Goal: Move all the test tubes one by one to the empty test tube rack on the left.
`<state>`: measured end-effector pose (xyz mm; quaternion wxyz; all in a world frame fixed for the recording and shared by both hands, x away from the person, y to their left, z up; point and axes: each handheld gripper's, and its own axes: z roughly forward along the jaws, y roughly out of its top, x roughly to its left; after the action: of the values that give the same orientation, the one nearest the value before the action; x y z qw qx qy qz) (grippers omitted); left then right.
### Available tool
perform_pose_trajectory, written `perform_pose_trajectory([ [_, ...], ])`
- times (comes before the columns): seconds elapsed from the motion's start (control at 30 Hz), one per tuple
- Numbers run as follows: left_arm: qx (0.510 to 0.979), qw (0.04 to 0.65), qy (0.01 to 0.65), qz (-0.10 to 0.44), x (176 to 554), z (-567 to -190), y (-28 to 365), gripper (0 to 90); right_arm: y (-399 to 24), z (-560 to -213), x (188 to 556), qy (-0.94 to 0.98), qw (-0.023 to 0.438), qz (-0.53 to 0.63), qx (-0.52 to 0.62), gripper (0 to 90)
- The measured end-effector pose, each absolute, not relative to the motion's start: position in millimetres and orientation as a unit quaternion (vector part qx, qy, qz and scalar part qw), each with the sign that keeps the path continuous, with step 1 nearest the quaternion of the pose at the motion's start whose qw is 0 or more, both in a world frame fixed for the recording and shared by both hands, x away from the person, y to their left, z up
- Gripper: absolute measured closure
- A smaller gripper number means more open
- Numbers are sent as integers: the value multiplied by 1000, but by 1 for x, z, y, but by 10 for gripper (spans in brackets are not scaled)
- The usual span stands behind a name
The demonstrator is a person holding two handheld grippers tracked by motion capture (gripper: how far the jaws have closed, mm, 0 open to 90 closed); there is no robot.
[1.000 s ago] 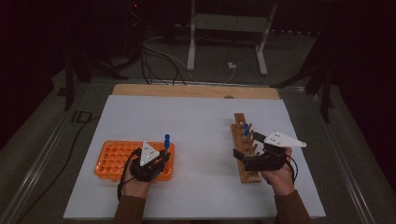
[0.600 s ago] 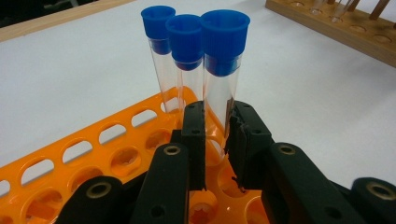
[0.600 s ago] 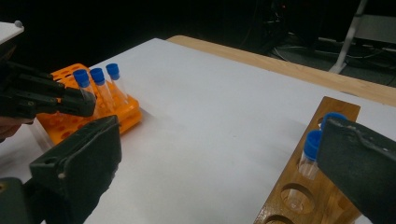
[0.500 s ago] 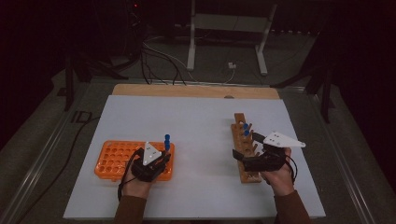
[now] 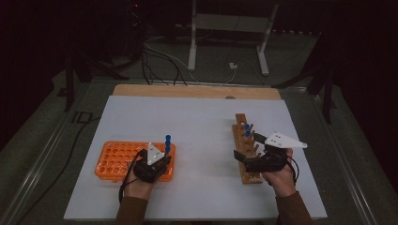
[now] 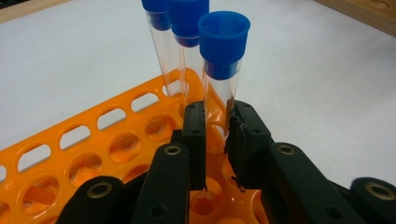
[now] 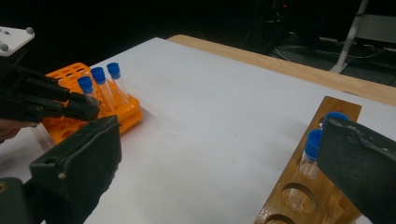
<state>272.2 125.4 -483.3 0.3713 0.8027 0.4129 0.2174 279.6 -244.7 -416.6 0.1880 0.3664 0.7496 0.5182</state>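
The left tongs [image 6: 217, 140] are closed on a tube [image 6: 223, 70] with a blue cap; in the left gripper view both pads press against its clear lower part, just above the orange rack [image 6: 116, 154]. The tube stands upright at the rack's near corner, with two more blue-capped tubes [image 6: 175, 46] in a row right behind it. In the high view the left tongs [image 5: 162, 161] sit over the right end of the orange rack [image 5: 117, 159], which lies on the left half of the white tabletop [image 5: 197, 122]. The right tongs [image 7: 219, 158] stand wide open and hold nothing; in the right gripper view their two jaws frame bare tabletop, and the right jaw hangs over the wooden rack [image 7: 308, 186]. That rack holds two blue-capped tubes [image 7: 310, 149] in its far holes, while the nearer holes are empty. In the high view the wooden rack [image 5: 244, 145] lies on the right half of the tabletop, well apart from the orange one, with the right tongs [image 5: 248, 154] beside it.
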Motion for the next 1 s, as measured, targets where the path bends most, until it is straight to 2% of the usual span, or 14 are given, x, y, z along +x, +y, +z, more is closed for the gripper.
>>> perform_pose_trajectory([
  [0.27,795,384,425,202,273,-484,129,762,-246,-417,280,749,188,518,367,7],
  [0.6,763,441,430,198,270,-475,135,520,-250,-418,284,747,189,515,374,7],
  [0.9,730,477,432,230,266,-462,136,175,-257,-424,291,749,186,504,388,11],
  [1.0,724,485,434,227,266,-459,135,102,-259,-427,295,750,194,494,394,20],
])
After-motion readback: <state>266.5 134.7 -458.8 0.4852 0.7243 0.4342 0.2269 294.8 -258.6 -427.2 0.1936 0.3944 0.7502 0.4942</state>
